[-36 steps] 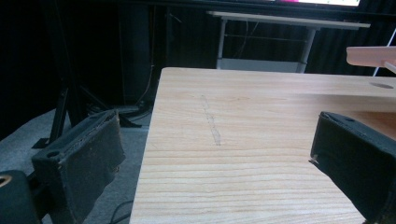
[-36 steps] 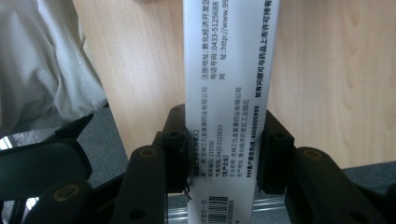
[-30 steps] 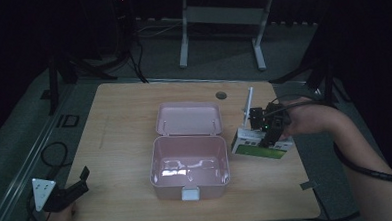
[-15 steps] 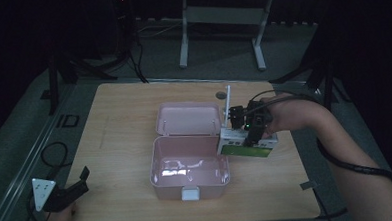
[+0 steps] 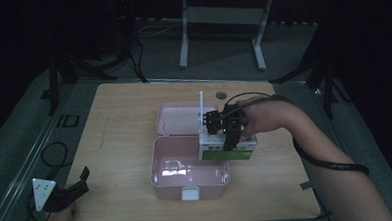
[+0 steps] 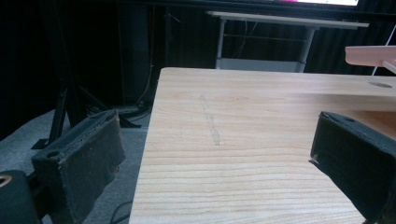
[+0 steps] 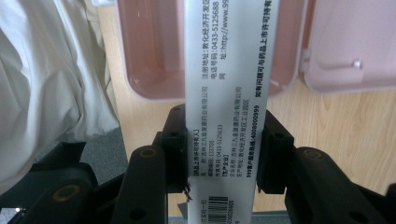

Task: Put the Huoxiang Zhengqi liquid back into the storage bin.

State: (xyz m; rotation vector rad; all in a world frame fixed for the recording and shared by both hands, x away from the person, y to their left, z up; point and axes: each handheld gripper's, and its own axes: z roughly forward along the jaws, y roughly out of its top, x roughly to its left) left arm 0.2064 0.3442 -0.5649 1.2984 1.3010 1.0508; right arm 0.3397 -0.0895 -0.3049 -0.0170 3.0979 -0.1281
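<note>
Box transfer under way — right tool (image 5: 228,134) is clenched on a white-and-green carton (image 5: 234,150), and against the two earlier high views the carton has travelled from the bare worktop (image 5: 119,124) on the right of the case to a spot overlapping the right rim of the pink case (image 5: 164,179). Judgement: carry phase nearly over, lowering into the open tray is next. In the right gripper view the carton (image 7: 227,88) sits squarely between the two black jaws, printed side facing the camera, its far end already over the tray (image 7: 149,51); hinged lid (image 7: 350,42) lies flat beside it.

Left tool (image 5: 62,194) rests at the near-left corner of the worktop, same place as earlier, released — jaws wide apart in the left gripper view with nothing but wood grain (image 6: 224,140) between them.

Hard to read: room is dark, carton front is blurred in the high view, its near end is cut off at the frame bottom in the right gripper view. Cannot tell whether the carton's underside touches the case rim. Thin white upright stick (image 5: 201,108) behind the right tool — purpose unclear.
</note>
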